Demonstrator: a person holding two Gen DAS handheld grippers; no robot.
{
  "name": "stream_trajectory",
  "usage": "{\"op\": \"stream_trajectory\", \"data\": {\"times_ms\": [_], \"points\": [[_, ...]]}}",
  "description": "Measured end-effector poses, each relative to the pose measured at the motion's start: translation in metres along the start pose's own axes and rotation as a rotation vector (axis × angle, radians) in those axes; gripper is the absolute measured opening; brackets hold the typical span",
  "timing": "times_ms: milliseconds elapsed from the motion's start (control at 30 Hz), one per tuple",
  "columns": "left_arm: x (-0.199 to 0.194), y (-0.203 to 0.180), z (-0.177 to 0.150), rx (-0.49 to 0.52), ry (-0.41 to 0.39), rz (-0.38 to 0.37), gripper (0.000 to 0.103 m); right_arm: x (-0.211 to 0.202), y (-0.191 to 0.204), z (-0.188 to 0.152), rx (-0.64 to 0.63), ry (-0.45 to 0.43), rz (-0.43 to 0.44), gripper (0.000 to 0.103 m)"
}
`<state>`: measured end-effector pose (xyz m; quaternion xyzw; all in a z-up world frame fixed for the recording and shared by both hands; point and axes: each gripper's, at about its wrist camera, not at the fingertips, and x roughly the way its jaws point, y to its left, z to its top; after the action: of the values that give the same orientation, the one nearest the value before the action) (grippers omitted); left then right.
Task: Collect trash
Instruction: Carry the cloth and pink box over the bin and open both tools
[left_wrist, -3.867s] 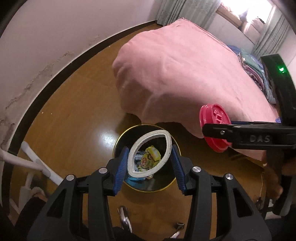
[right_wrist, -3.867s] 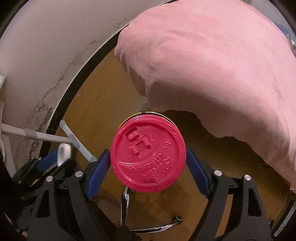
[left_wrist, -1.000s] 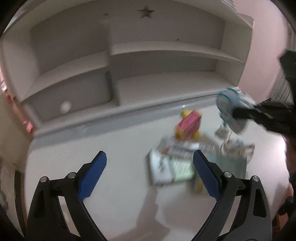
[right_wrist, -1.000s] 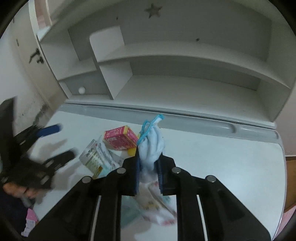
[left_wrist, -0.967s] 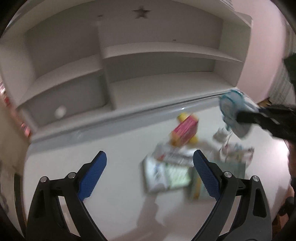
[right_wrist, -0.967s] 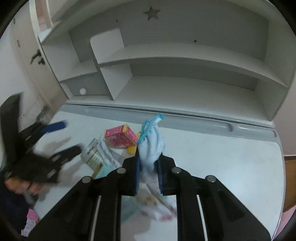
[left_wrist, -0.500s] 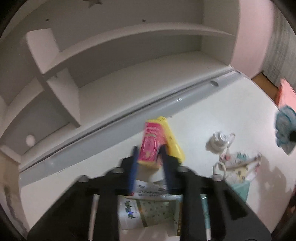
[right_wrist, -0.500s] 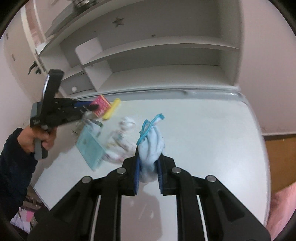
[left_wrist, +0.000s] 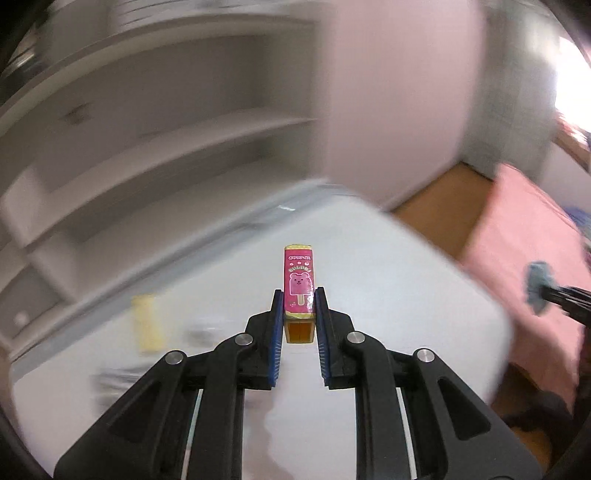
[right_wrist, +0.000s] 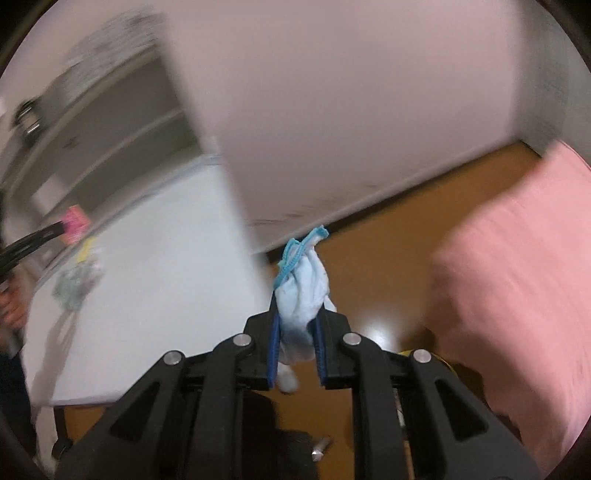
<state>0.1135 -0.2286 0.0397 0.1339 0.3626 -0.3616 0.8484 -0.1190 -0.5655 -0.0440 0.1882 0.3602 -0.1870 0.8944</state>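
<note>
Item 1. Left gripper (left_wrist: 298, 314): jaws pinched on a pink ice-cream box (left_wrist: 298, 282) with a bear-shaped popsicle printed on it. The box is held by its near end; its long axis runs straight ahead, in line with the fingers, and the far end sticks out free above the white counter (left_wrist: 388, 266).

Item 2. Right gripper (right_wrist: 295, 325): jaws pinched on a crumpled pale-blue cloth with a blue elastic edge (right_wrist: 301, 291), possibly a disposable cap or mask. The bundle stands up between the pads, and a tail hangs below them. It is held off the counter's edge, over the wooden floor (right_wrist: 384, 254).

Item 3. A yellow-rimmed object (right_wrist: 441, 360), perhaps a bin, mostly hidden just behind the right gripper's body, beside the pink bed (right_wrist: 517, 280).

Item 4. Loose litter left on the counter: a yellow packet (left_wrist: 147, 325) and blurred paper wrappers (right_wrist: 75, 284), too smeared to name.

Item 5. White shelving (left_wrist: 155, 122) behind the counter.

Judgement: both pieces are in transit to the bin. The right gripper appears nearer to it; the left one is over the counter.
</note>
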Motion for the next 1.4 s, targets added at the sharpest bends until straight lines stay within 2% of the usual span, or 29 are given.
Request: {"op": "stream_trajectory", "data": {"times_ms": [67,167,300,367,467,533,667,833,967,1400], "points": [[0.001,-0.059,0.000,0.072,-0.003,-0.102,0.016,-0.003,-0.043,-0.015,0.076,0.018,-0.077,0.016],[0.006,-0.141,-0.007,0.173,0.000,-0.198,0.016,0.003,-0.094,-0.038,0.167,0.062,-0.124,0.016],[0.031,-0.243,-0.028,0.247,0.065,-0.367,0.016,0.015,-0.155,-0.062,0.268,0.106,-0.181,0.016],[0.050,-0.282,-0.042,0.280,0.088,-0.412,0.016,0.025,-0.181,-0.074,0.297,0.137,-0.203,0.016],[0.085,-0.334,-0.073,0.320,0.126,-0.439,0.016,0.046,-0.209,-0.092,0.315,0.199,-0.281,0.016],[0.117,-0.362,-0.094,0.331,0.179,-0.464,0.016,0.060,-0.223,-0.104,0.339,0.237,-0.277,0.016],[0.176,-0.387,-0.127,0.306,0.267,-0.480,0.016,0.085,-0.233,-0.115,0.351,0.312,-0.257,0.016],[0.231,-0.407,-0.151,0.281,0.319,-0.466,0.016,0.096,-0.237,-0.123,0.369,0.346,-0.232,0.016],[0.254,-0.413,-0.163,0.266,0.354,-0.467,0.016,0.098,-0.241,-0.123,0.377,0.356,-0.229,0.016],[0.298,-0.416,-0.189,0.283,0.373,-0.446,0.018,0.105,-0.238,-0.126,0.389,0.379,-0.228,0.016]]}}
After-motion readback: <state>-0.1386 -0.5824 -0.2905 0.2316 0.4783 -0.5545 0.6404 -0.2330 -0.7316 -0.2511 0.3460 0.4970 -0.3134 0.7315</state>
